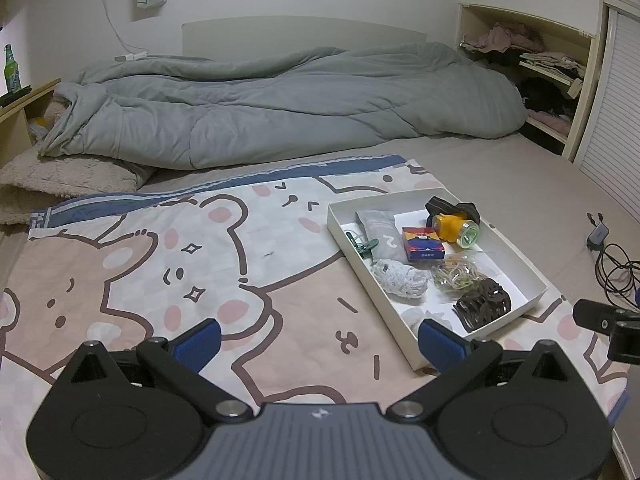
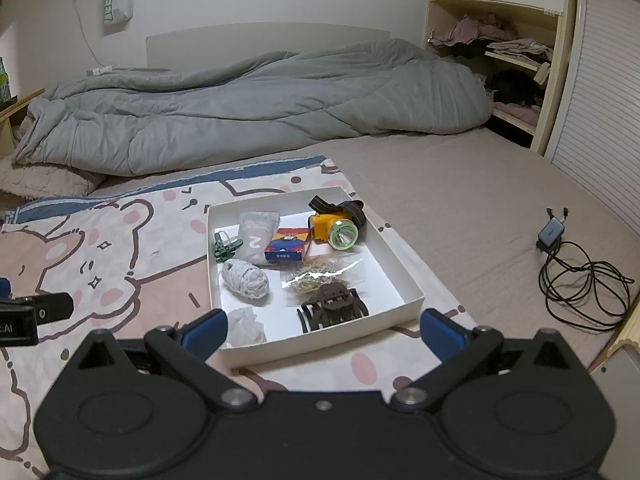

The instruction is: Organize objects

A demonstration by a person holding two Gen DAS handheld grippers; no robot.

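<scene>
A shallow white box (image 1: 532, 280) (image 2: 404, 276) lies on a bear-print cloth (image 1: 160, 264) on the bed. Inside it are a yellow headlamp (image 1: 456, 228) (image 2: 336, 230), a grey pouch (image 1: 380, 236) (image 2: 256, 236), a red and blue card pack (image 1: 423, 243) (image 2: 286, 249), a green clip (image 1: 362, 246) (image 2: 226, 246), a white cord bundle (image 1: 400, 280) (image 2: 246, 280), a bag of rubber bands (image 1: 460, 274) (image 2: 320, 276), a brown hair claw (image 1: 482, 306) (image 2: 332, 306) and white tissue (image 2: 246, 326). My left gripper (image 1: 320, 340) is open over the cloth, left of the box. My right gripper (image 2: 324, 332) is open at the box's near edge.
A rumpled grey duvet (image 1: 280, 108) (image 2: 248, 108) fills the far half of the bed. A charger with a coiled black cable (image 2: 580, 276) (image 1: 612, 264) lies on the bare sheet at right. Shelves with clothes (image 2: 500, 64) stand at the far right. A green bottle (image 1: 11, 70) stands at left.
</scene>
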